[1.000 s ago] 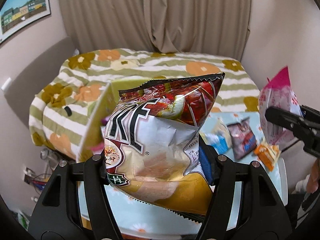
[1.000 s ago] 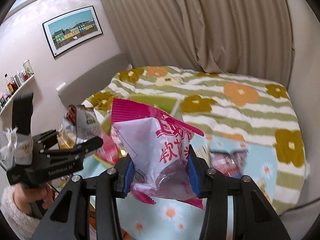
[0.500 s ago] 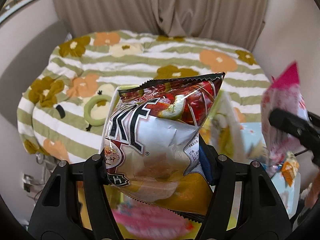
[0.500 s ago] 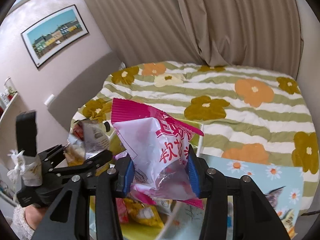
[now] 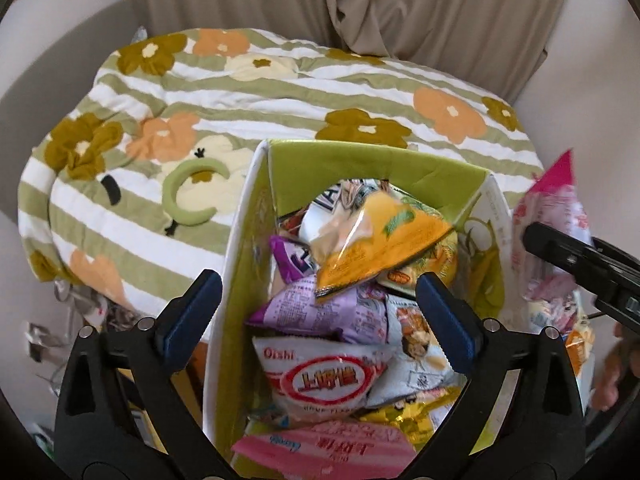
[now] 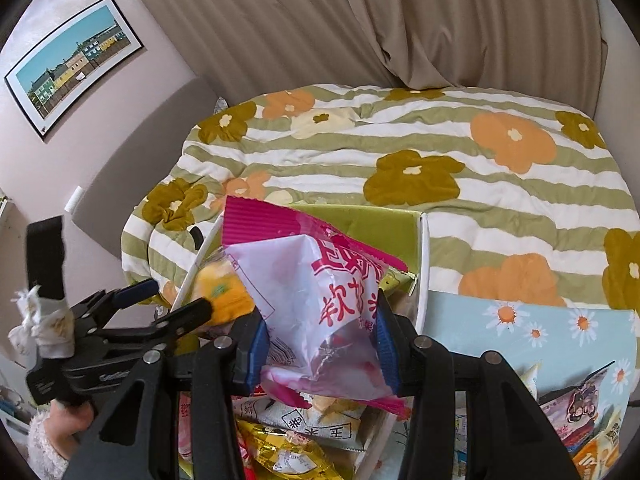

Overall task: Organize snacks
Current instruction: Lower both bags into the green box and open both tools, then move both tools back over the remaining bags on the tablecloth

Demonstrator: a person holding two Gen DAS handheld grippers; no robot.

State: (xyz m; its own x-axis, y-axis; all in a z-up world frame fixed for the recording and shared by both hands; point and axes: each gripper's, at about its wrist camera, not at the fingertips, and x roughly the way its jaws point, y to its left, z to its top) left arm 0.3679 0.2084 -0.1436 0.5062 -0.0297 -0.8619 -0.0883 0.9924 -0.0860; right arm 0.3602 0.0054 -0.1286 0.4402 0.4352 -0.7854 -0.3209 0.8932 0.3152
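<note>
A green-lined white box (image 5: 376, 160) holds several snack bags. A yellow-orange chip bag (image 5: 376, 240) lies tilted on top of the pile, blurred. My left gripper (image 5: 320, 308) is open and empty above the box; it also shows in the right wrist view (image 6: 160, 300). My right gripper (image 6: 320, 352) is shut on a pink and white snack bag (image 6: 312, 292) and holds it over the box's right side. The bag also shows at the right in the left wrist view (image 5: 556, 216).
A striped floral quilt (image 6: 440, 152) covers the bed behind the box. A light-blue daisy tablecloth (image 6: 540, 328) lies to the right with more snack packets (image 6: 580, 408). A framed picture (image 6: 72, 64) hangs on the left wall.
My left gripper has opened and let go of the chip bag, which now lies in the box. Both grippers have moved over the box. The right keeps its bag.
</note>
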